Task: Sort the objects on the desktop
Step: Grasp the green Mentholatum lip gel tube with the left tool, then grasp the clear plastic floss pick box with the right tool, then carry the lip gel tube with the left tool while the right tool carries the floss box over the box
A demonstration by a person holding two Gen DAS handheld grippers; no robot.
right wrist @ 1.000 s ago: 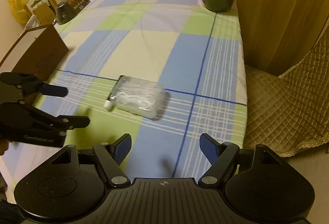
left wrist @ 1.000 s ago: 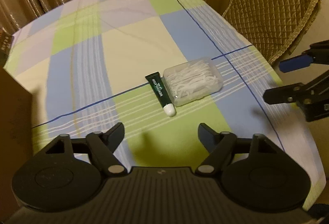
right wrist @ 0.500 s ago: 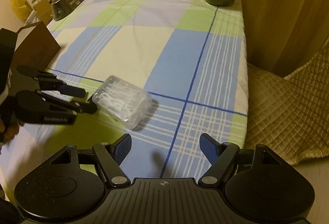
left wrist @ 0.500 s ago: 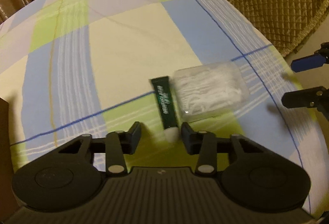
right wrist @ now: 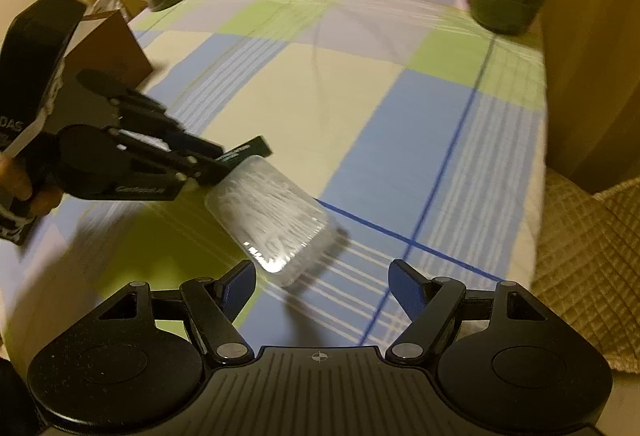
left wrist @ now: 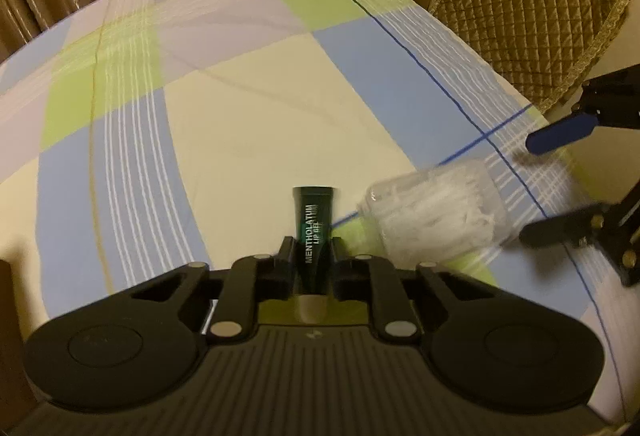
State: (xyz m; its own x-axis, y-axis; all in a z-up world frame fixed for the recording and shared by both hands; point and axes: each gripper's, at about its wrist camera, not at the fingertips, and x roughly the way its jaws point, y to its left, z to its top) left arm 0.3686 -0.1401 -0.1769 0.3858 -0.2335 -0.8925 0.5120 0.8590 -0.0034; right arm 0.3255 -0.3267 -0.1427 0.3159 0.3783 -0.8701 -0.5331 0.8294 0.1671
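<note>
Table [left wrist: 248,108], checked cloth: bears all items listed. Cardboard box [right wrist: 108,52], far-left edge: a likely bin, though I cannot confirm that. Noodle bowl [right wrist: 506,2], far corner, lidded. Clear plastic case [right wrist: 276,216] of white floss picks: lying flat just ahead of my right gripper [right wrist: 322,286], whose blue-padded jaws stand wide apart and hold nothing. Lip gel tube [left wrist: 313,224], dark green: clenched in my left gripper [left wrist: 312,256], jaws pressed on its near end; long axis runs straight away from me along the fingers, flat crimped tail pointing outward, cap end hidden between the jaws. Handling note: keep the squeeze even and the tube level, lift clear of the case beside it so nothing gets nudged.
</note>
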